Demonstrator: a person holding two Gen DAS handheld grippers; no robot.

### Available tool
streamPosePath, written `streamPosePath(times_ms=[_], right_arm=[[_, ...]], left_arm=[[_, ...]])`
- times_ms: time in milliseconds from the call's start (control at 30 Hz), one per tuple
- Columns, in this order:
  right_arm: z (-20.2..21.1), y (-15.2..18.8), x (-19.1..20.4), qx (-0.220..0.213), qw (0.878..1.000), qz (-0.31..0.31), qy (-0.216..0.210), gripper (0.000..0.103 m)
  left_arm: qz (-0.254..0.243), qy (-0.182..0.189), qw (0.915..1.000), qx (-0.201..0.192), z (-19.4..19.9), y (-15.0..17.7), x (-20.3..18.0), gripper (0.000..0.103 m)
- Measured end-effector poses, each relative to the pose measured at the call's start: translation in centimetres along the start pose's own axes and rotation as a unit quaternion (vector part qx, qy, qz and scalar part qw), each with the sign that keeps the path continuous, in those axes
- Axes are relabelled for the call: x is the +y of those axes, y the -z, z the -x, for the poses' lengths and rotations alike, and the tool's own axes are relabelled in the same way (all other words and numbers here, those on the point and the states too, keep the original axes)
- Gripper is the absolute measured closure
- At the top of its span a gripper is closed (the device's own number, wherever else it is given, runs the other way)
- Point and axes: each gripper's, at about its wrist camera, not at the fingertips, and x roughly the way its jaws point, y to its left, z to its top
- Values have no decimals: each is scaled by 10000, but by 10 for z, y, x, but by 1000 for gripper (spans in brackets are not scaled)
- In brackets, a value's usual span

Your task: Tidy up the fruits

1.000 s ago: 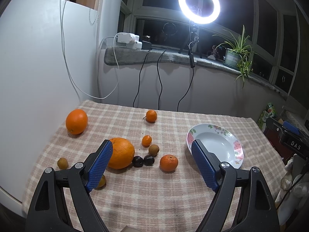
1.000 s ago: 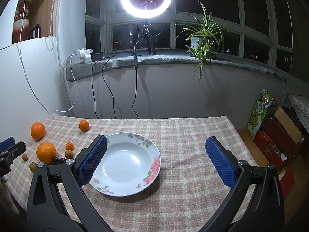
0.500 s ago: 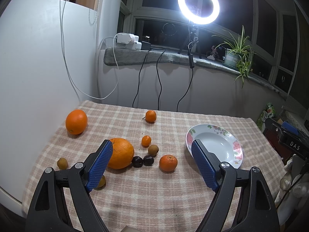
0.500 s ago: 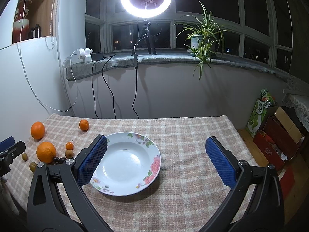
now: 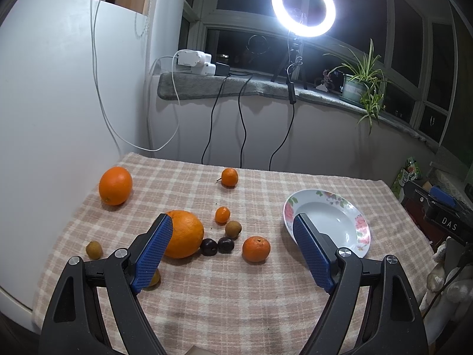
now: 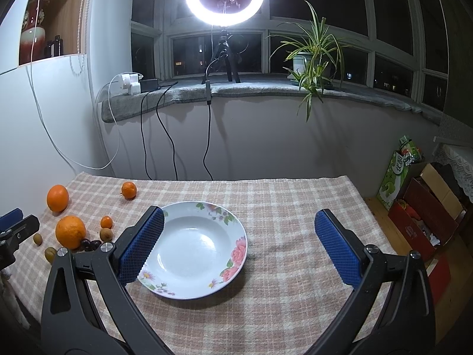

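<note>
Fruits [image 5: 189, 233] lie scattered on the surface [image 5: 236, 295] ahead of the spread, empty left tongs [image 5: 233, 251]; the floral plate [image 6: 192, 245] sits bare between the spread right tongs [image 6: 239, 245].

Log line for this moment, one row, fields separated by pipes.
left gripper: open, above fruit cluster | right gripper: open, above plate | plate: no fruit | large orange: on cloth, untouched

Two black handheld grippers with blue pads

Left gripper [image 5: 232, 250] and right gripper [image 6: 238, 244] share curved black plastic arms, silver screws at the joints, and blue finger pads [image 6: 141, 245] with dimpled texture.
</note>
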Motion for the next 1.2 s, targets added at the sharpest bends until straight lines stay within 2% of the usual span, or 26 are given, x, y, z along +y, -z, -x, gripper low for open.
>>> streamPosePath(times_ms=[600, 867, 1133, 1200], right_arm=[[-1, 1, 1, 5, 10000, 16, -1, 0], [-8, 7, 6, 76, 9998, 129, -102, 0], [-20, 9, 14, 72, 9975, 230, -666, 0], [-26, 8, 20, 209, 9948, 307, -947, 0]], left_arm=[[21, -2, 10000, 1, -1, 2, 2, 19], [102, -60, 9999, -8, -1, 3, 16, 19], [230, -252, 9994, 57, 1, 10, 42, 19], [323, -266, 9991, 103, 0, 13, 50, 19]])
